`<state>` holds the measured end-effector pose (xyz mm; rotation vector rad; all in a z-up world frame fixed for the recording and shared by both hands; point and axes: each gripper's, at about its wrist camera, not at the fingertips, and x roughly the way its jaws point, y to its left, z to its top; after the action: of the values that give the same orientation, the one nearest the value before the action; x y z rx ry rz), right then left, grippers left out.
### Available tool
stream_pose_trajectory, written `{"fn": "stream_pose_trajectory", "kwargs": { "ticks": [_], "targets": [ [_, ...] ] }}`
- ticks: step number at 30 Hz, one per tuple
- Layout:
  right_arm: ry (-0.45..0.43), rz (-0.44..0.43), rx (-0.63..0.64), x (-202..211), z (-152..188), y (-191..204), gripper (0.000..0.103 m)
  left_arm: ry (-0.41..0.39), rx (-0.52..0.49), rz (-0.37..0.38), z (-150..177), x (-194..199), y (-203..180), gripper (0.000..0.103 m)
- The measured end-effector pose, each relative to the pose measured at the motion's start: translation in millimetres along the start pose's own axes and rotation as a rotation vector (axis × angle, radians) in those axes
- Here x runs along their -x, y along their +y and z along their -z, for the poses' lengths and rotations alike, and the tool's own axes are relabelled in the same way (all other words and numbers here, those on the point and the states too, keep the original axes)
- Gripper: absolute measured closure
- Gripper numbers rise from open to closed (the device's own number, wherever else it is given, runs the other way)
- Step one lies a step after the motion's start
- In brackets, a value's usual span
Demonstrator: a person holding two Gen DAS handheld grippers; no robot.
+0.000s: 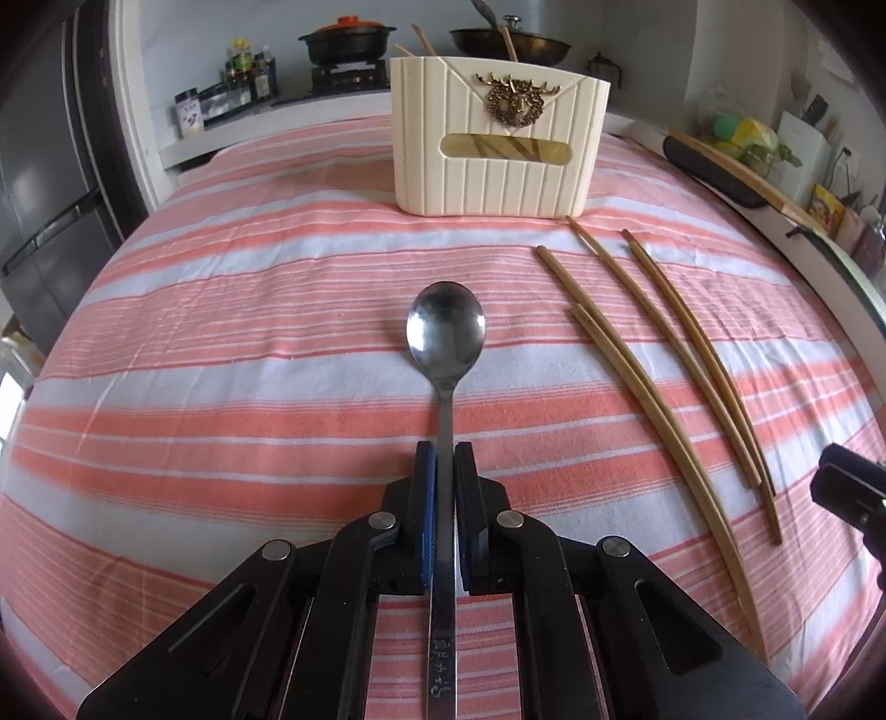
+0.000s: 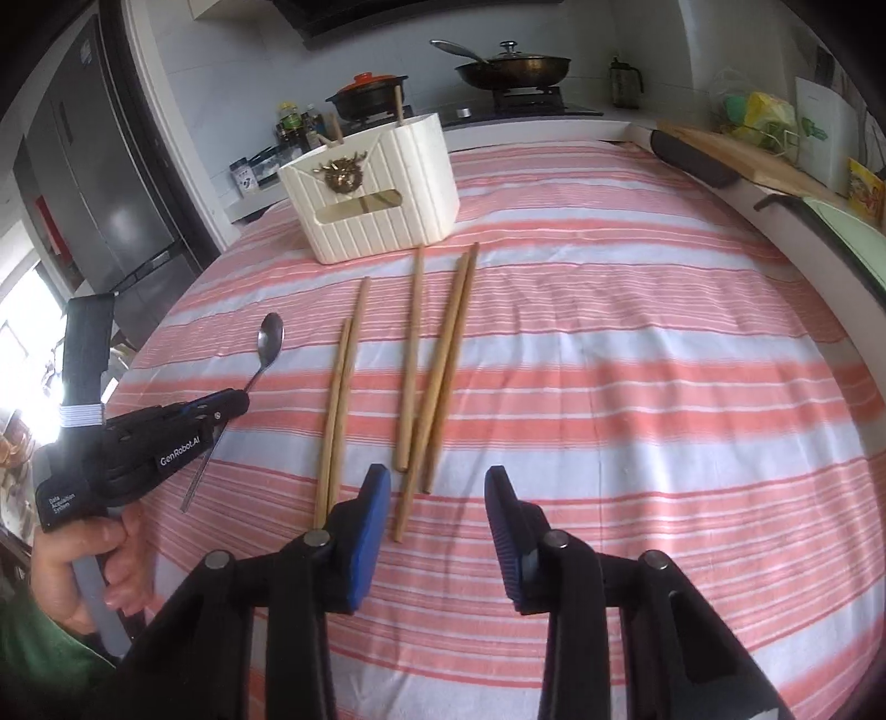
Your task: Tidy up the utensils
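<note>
My left gripper [image 1: 443, 451] is shut on the handle of a steel spoon [image 1: 446, 332], bowl pointing away toward the holder. It also shows in the right wrist view [image 2: 235, 401], with the spoon [image 2: 269, 340] held just above the cloth. A cream ribbed utensil holder [image 1: 498, 149] with a gold emblem stands at the far side and has chopsticks inside; it also shows in the right wrist view [image 2: 376, 194]. Several wooden chopsticks [image 1: 653, 354] lie on the cloth to the right of the spoon. My right gripper [image 2: 437, 487] is open and empty, just short of the chopsticks' [image 2: 437, 365] near ends.
A pink and white striped cloth [image 2: 664, 387] covers the table. Behind it are a counter with a stove, a black pot [image 1: 346, 41] and a pan [image 2: 512, 66]. A fridge [image 2: 105, 183] stands at the left. A cutting board [image 2: 736, 155] and bags sit at the right.
</note>
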<state>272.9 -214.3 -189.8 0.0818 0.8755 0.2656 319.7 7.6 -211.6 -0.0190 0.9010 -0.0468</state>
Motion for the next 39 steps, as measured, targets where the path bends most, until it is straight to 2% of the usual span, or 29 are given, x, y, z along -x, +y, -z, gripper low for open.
{"fn": "stream_pose_trajectory", "kwargs": {
  "ticks": [3, 6, 9, 13, 17, 19, 22, 24, 25, 26, 29, 33, 39],
  "targets": [
    [0.017, 0.050, 0.006, -18.7, -17.3, -5.6, 0.073, -0.003, 0.025, -0.001, 3.8, 3.5, 10.5, 0.098],
    [0.044, 0.012, -0.043, -33.9, -39.9, -16.7, 0.075, -0.005, 0.042, 0.004, 6.8, 6.0, 16.6, 0.097],
    [0.092, 0.002, -0.032, -53.6, -57.3, -13.4, 0.082, -0.007, 0.041, -0.001, 7.8, 7.0, 16.4, 0.097],
    [0.163, -0.006, -0.019, -78.0, -62.4, -6.0, 0.087, -0.009, 0.045, 0.005, 8.6, 7.3, 17.7, 0.097],
    [0.158, 0.037, 0.008, -82.9, -63.0, 4.7, 0.089, -0.010, 0.046, 0.005, 8.6, 7.0, 17.7, 0.097],
    [0.144, 0.001, -0.056, -83.2, -62.6, -3.4, 0.090, -0.011, 0.046, 0.005, 8.7, 7.1, 17.8, 0.097],
    [0.125, -0.114, -0.222, -81.4, -59.0, -31.4, 0.093, -0.011, 0.051, 0.011, 8.9, 7.2, 18.2, 0.097],
    [0.125, -0.148, -0.266, -79.5, -56.4, -40.0, 0.093, -0.011, 0.049, 0.009, 8.8, 7.2, 17.8, 0.097],
    [0.124, -0.160, -0.270, -77.9, -56.1, -41.4, 0.088, -0.011, 0.046, 0.005, 8.8, 7.2, 17.4, 0.097],
    [0.118, -0.162, -0.271, -75.1, -56.2, -41.9, 0.087, -0.011, 0.044, 0.003, 9.0, 7.2, 17.2, 0.097],
    [0.097, -0.134, -0.248, -68.9, -60.5, -42.3, 0.087, -0.012, 0.042, 0.000, 9.4, 7.4, 17.6, 0.097],
    [0.142, -0.085, -0.148, -78.8, -65.7, -30.6, 0.089, -0.012, 0.042, 0.001, 9.4, 7.5, 17.5, 0.097],
    [0.160, 0.006, 0.001, -83.5, -73.1, -11.7, 0.090, -0.011, 0.028, -0.015, 9.3, 7.1, 15.2, 0.097]
  ]
}}
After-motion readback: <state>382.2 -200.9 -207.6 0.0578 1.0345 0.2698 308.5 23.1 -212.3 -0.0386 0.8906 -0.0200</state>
